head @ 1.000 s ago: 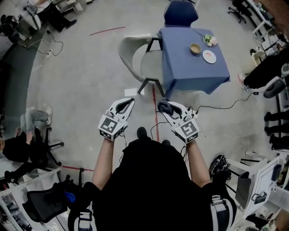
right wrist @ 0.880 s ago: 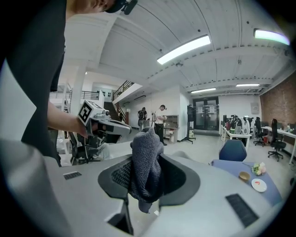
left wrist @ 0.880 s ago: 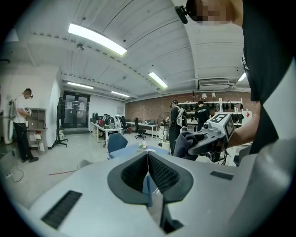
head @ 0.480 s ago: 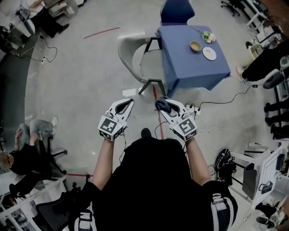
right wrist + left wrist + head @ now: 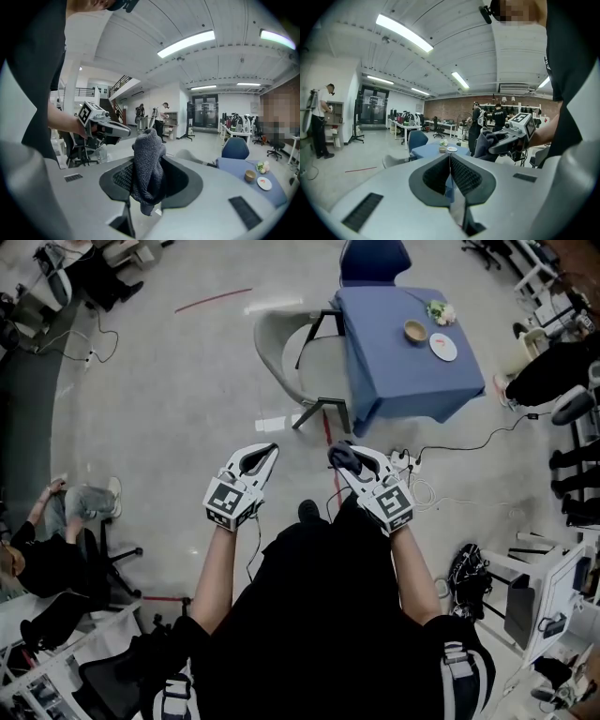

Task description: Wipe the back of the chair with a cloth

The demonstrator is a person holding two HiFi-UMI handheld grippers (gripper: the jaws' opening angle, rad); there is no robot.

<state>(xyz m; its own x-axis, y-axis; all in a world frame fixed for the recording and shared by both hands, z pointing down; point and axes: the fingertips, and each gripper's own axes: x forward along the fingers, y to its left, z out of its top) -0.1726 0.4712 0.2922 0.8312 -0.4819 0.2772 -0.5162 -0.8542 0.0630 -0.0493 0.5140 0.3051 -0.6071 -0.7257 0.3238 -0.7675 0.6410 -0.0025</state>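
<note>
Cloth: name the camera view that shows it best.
The right gripper view. There the cloth stands at the centre, its knit clear, clamped between the jaws of the right gripper. The head view shows only a small dark bundle at that gripper's tip; the left gripper view shows it small, from the side.

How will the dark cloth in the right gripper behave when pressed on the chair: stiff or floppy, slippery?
Probably floppy: the cloth bunches and droops between the right gripper's fingers. Likely light, as it looks a loose knit. Its coarse weave should drag rather than slip.
</note>
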